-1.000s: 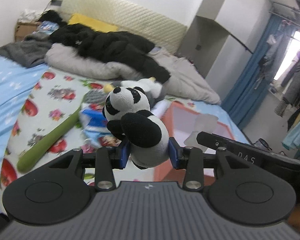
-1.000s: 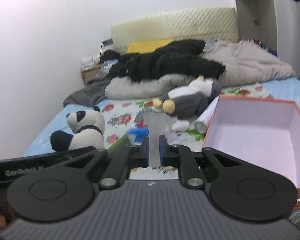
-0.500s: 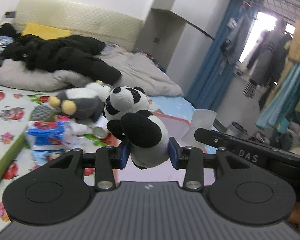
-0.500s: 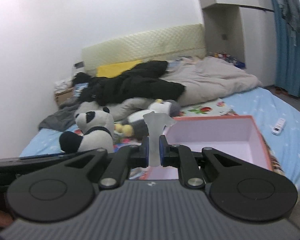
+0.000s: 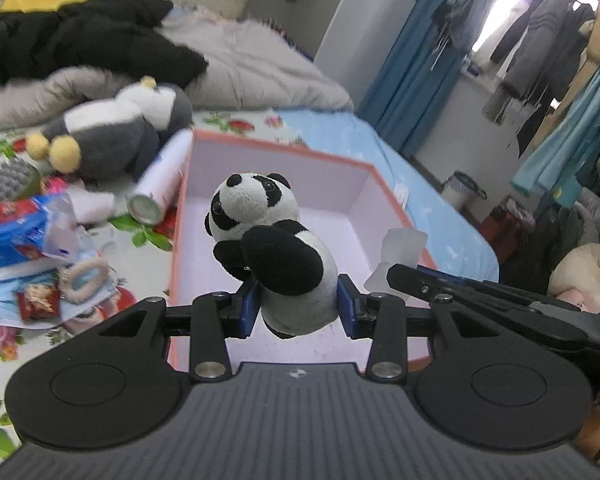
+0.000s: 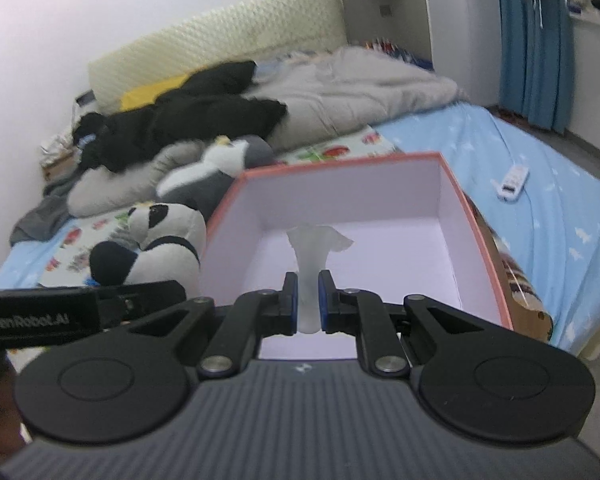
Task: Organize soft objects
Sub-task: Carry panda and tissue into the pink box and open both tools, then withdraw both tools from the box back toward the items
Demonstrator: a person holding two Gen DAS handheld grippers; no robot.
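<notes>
In the left wrist view, a black-and-white plush panda (image 5: 276, 248) is clamped by the left gripper (image 5: 298, 306) at frame centre, over the pink-rimmed open box (image 5: 276, 148).

In the right wrist view, a translucent white soft piece (image 6: 314, 264) is pinched by the right gripper (image 6: 308, 304), above the same box's inside.

Box (image 5: 280, 240) interior bare; penguin plush (image 5: 112, 132), can (image 5: 160, 184) flank it

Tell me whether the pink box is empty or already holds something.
Empty: the open pink cardboard box shows only bare pale floor and walls in both views.
</notes>
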